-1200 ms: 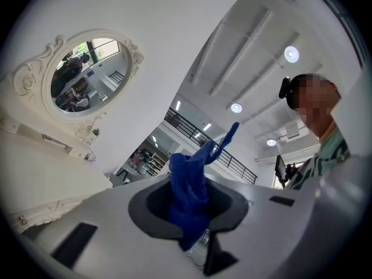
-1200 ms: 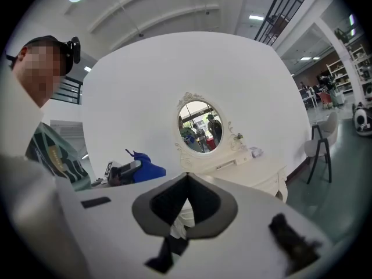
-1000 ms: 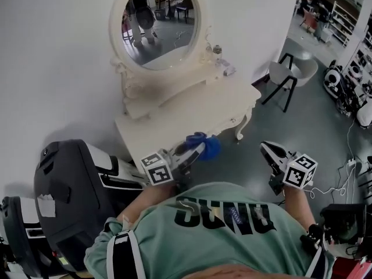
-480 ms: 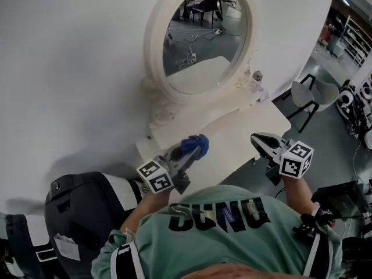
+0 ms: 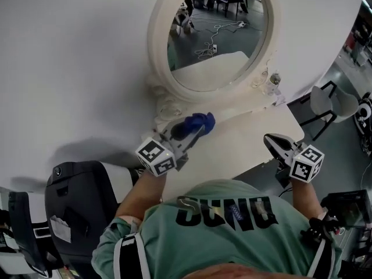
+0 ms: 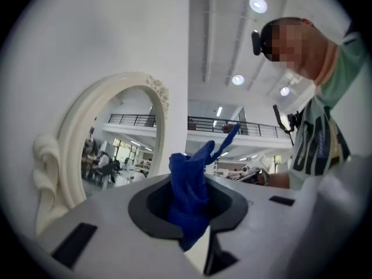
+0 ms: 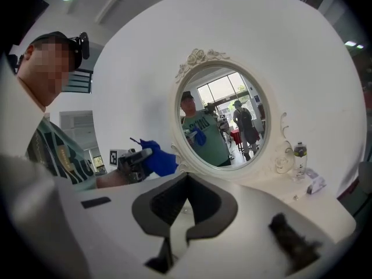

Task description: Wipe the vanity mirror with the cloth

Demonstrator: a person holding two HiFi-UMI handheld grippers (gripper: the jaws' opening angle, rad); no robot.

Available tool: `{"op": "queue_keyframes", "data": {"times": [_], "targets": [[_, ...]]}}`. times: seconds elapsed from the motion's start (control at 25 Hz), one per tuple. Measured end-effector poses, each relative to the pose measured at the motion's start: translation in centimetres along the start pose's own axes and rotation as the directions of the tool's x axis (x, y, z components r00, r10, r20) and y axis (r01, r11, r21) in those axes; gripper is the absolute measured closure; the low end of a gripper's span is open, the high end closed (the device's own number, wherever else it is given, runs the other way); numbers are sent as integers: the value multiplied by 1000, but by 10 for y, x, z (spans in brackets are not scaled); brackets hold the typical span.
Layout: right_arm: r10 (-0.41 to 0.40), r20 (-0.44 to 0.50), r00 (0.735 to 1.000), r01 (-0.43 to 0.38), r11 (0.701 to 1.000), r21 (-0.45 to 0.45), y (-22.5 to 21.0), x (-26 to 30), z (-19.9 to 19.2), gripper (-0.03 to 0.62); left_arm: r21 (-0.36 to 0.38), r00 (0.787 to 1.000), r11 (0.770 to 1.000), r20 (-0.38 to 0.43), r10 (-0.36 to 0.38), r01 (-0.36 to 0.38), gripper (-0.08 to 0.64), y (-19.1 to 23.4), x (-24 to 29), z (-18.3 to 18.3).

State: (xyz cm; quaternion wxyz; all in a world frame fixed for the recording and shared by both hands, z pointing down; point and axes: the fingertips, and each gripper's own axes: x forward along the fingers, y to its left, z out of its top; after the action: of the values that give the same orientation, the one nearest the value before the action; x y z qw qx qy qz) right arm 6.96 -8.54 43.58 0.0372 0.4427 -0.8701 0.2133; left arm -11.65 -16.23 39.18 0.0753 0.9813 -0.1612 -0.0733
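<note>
A blue crumpled cloth (image 5: 198, 122) is clamped between the fingers of the left gripper (image 5: 193, 132). The left gripper view shows the fabric bunched in the dark notch where the two fingers meet, with a loose tail sticking up past them. The cloth is held above the back left part of the cream-white vanity counter (image 5: 256, 133). It is just beside the lower left curve of the carved cream frame around the oval vanity mirror (image 5: 218, 36), below the glass. No view shows whether it actually touches the frame.

The right gripper (image 5: 272, 139) hangs over the counter's front right edge, well apart from the mirror. Its fingers are closed together with nothing between them, and its own view looks straight at the glass, where the reflected person in a green shirt appears.

A small clear bottle (image 5: 275, 79) stands on the counter at the frame's lower right. A black and white machine (image 5: 75, 190) sits on the floor to the left of the counter, and a grey chair (image 5: 326, 99) stands off to the right
</note>
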Motion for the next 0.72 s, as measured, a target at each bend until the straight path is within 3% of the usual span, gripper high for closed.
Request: {"op": "queue_keyframes", "data": {"times": [0.08, 0.12, 0.16, 0.2, 0.24, 0.28, 0.32, 0.4, 0.44, 0.48, 0.52, 0.56, 0.64, 0.72], "targets": [[-3, -2, 1000, 3, 1000, 2, -22, -18, 3, 588, 168, 997, 983, 3, 74, -74, 482, 7, 25, 26], [6, -3, 1000, -6, 1000, 2, -32, -26, 6, 588, 260, 990, 956, 5, 139, -135, 482, 14, 35, 41], [17, 3, 1000, -17, 1000, 2, -41, -32, 9, 588, 361, 977, 911, 4, 212, -199, 482, 22, 45, 56], [23, 14, 1000, -23, 1000, 2, -48, -39, 13, 588, 469, 958, 846, 0, 286, -252, 482, 30, 55, 71], [23, 27, 999, -23, 1000, 6, -55, -46, 15, 588, 580, 934, 761, -4, 358, -290, 482, 38, 66, 85], [20, 40, 999, -20, 1000, 14, -62, -51, 16, 588, 689, 903, 655, -4, 429, -309, 482, 46, 77, 96], [16, 53, 998, -17, 1000, 23, -70, -55, 16, 588, 790, 868, 530, 6, 497, -309, 482, 55, 89, 107], [19, 75, 997, -21, 999, 32, -84, -57, 18, 588, 936, 788, 241, 57, 613, -255, 482, 75, 112, 126], [26, 83, 996, -28, 999, 29, -86, -56, 19, 588, 974, 750, 96, 93, 654, -205, 482, 86, 122, 136], [32, 89, 995, -35, 999, 23, -86, -54, 20, 588, 989, 717, -31, 126, 686, -145, 482, 97, 130, 146], [37, 94, 995, -38, 999, 16, -85, -53, 21, 588, 988, 688, -131, 151, 710, -81, 482, 109, 137, 154], [38, 100, 994, -39, 999, 12, -85, -51, 22, 588, 978, 661, -207, 165, 732, -16, 482, 121, 144, 160], [35, 113, 993, -37, 999, 14, -89, -48, 23, 588, 940, 615, -323, 191, 765, 110, 482, 141, 155, 171], [31, 119, 992, -34, 999, 20, -87, -47, 24, 588, 859, 598, -480, 295, 746, 176, 482, 145, 162, 197]]}}
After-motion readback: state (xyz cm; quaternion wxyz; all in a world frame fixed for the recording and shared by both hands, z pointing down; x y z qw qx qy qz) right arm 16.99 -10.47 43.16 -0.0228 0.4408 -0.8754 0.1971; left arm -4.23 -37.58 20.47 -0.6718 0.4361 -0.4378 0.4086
